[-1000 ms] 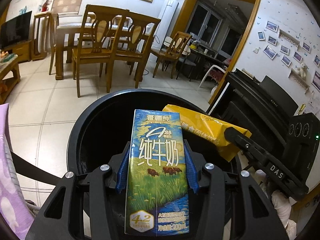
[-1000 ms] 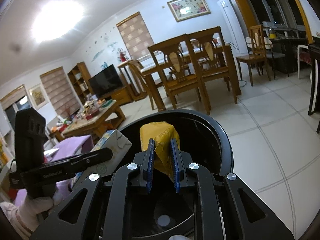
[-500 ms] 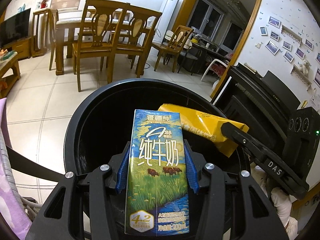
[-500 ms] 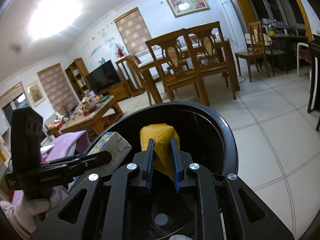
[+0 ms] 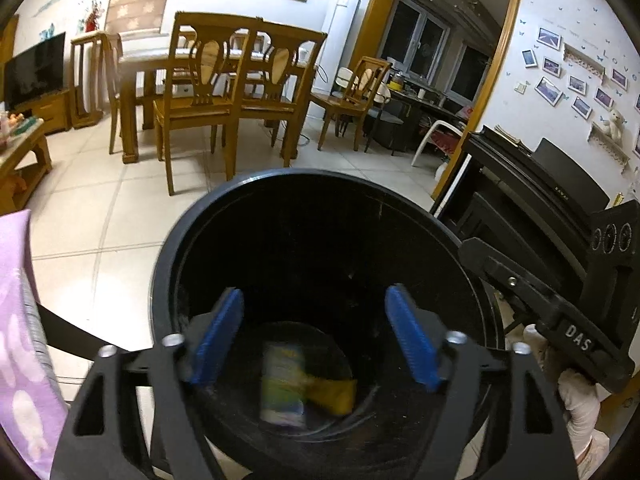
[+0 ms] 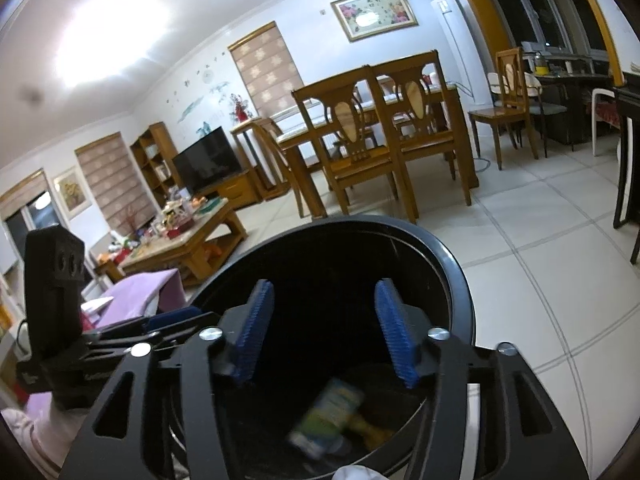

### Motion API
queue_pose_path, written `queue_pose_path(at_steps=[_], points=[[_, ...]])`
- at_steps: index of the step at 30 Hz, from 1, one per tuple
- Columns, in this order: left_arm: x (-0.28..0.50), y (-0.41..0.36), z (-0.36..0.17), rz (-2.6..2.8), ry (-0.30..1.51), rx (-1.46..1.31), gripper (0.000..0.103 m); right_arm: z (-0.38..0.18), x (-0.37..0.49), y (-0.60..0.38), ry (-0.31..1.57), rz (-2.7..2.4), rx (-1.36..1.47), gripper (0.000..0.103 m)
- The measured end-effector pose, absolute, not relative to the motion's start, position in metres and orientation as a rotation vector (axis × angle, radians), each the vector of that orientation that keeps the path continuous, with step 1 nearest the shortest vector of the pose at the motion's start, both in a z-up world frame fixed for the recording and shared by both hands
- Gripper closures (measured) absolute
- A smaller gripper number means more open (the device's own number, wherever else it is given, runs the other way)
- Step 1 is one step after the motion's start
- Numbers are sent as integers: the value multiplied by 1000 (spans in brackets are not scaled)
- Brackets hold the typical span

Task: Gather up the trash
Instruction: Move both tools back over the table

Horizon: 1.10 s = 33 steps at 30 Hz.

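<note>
Both pieces of trash were already in the black bin: the milk carton lay blurred at the bottom, with the yellow wrapper touching its right side. In the right wrist view the same carton showed low in the bin.

The left tool hung over the opening, its jaws having just spread wide, with nothing between the blue pads. The right tool had likewise just let go and stood released, empty, above the rim. Judged from this, the drop of these two items was done; whether more trash remained elsewhere could not be told from here.

Going left to right, the room held a purple cloth, a cluttered low table, a television, wooden dining chairs on a pale tiled floor, a yellow-framed doorway, and a dark piano.
</note>
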<state>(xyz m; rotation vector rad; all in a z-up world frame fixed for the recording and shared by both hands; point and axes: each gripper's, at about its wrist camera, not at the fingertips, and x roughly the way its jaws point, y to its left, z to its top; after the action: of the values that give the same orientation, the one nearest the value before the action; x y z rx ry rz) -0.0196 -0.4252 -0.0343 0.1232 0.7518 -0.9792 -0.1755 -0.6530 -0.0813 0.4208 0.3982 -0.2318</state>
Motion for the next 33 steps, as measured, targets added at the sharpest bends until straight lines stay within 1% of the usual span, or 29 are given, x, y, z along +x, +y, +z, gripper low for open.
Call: queue_pose_path(at_steps=[2, 5, 10, 11, 14, 20, 24, 26, 33], points=[[-21, -421, -31, -975, 740, 124, 16, -78, -176, -650, 389, -236, 417, 39], [-26, -414, -22, -971, 723, 138, 15, -74, -176, -645, 383, -232, 413, 35], [-31, -386, -4, -952, 702, 143, 15, -67, -171, -634, 378, -202, 392, 33], [-32, -379, -1, -946, 699, 138, 15, -65, -168, -627, 377, -188, 386, 31], [-30, -351, 7, -913, 688, 114, 10, -57, -157, -610, 378, -149, 367, 29], [-16, -275, 19, -802, 661, 34, 10, -36, -126, -559, 393, -49, 308, 29], [-7, -216, 25, -704, 637, -34, 10, -24, -104, -517, 403, 33, 270, 24], [-2, -185, 27, -639, 622, -59, 10, -19, -92, -493, 410, 79, 250, 24], [23, -59, 15, -281, 611, -143, 10, -10, -41, -386, 462, 266, 186, 18]])
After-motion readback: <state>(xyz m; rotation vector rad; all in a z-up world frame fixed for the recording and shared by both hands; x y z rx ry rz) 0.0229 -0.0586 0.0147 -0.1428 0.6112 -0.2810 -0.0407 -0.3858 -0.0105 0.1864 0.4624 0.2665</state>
